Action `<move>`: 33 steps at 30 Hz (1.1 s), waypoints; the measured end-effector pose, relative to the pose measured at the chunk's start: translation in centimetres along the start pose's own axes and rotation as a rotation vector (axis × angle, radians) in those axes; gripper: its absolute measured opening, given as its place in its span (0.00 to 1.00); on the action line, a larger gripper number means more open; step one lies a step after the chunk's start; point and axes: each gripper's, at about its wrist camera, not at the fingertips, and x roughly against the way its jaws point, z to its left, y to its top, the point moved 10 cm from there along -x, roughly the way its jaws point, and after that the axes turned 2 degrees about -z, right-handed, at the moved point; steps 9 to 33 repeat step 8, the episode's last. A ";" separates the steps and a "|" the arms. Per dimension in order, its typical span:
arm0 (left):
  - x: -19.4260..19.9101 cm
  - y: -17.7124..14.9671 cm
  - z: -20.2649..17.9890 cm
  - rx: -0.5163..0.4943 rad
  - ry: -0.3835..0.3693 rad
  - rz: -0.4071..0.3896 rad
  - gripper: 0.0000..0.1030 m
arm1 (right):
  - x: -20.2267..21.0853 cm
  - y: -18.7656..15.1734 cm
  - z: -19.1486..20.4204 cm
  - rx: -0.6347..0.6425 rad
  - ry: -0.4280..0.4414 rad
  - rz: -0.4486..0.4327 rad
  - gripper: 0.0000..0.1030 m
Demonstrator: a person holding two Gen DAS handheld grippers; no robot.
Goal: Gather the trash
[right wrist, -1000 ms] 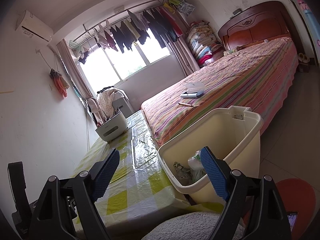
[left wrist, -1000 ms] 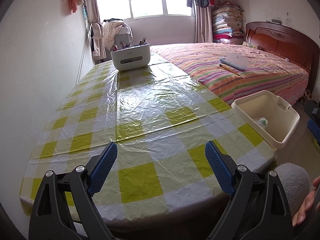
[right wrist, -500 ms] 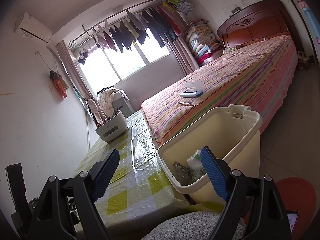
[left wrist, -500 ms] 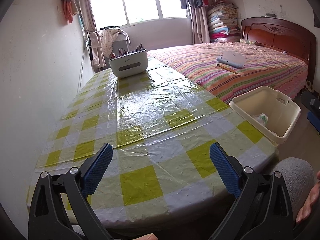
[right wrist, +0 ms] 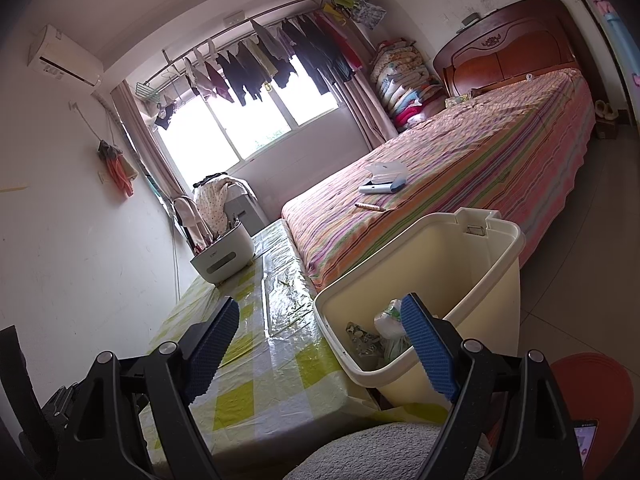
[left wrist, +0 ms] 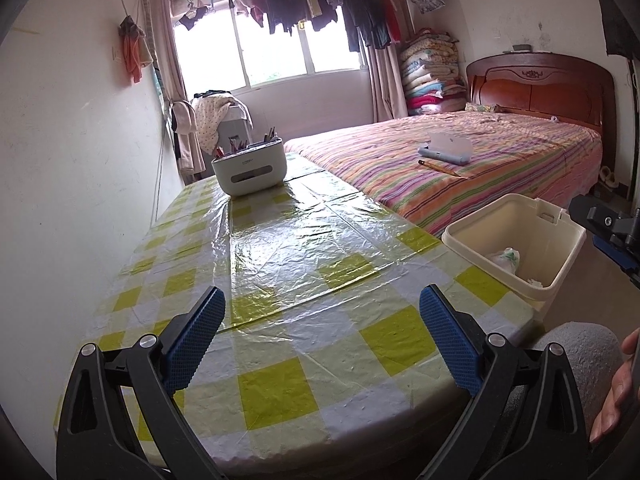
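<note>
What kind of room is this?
Most likely a lived-in bedroom: a bed with a wooden headboard, laundry hung by the window, and a checked table with a trash bin beside it.

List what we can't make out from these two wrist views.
- Bin contents: right wrist view, the near wall and the right tongs' pad cover most of the trash; left wrist view shows only a white bag, too small to identify.
- Organizer contents: both views, too small.
- Table near edge: left wrist view, hidden behind the left tongs.
- Person: only a hand, cut off by the frame edge.
</note>
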 end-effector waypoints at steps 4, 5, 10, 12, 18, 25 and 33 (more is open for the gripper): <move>-0.3 0.0 0.4 -0.006 0.028 0.005 0.93 | 0.0 -0.1 0.0 -0.002 0.000 0.000 0.78; -0.3 0.0 0.3 -0.012 0.029 0.003 0.93 | 0.0 -0.1 0.0 -0.002 0.000 0.000 0.78; -0.4 -0.1 0.0 -0.033 0.028 0.006 0.93 | 0.1 -0.1 0.1 -0.002 -0.001 0.000 0.78; -0.4 -0.1 0.0 -0.033 0.028 0.006 0.93 | 0.1 -0.1 0.1 -0.002 -0.001 0.000 0.78; -0.4 -0.1 0.0 -0.033 0.028 0.006 0.93 | 0.1 -0.1 0.1 -0.002 -0.001 0.000 0.78; -0.4 -0.1 0.0 -0.033 0.028 0.006 0.93 | 0.1 -0.1 0.1 -0.002 -0.001 0.000 0.78; -0.4 -0.1 0.0 -0.033 0.028 0.006 0.93 | 0.1 -0.1 0.1 -0.002 -0.001 0.000 0.78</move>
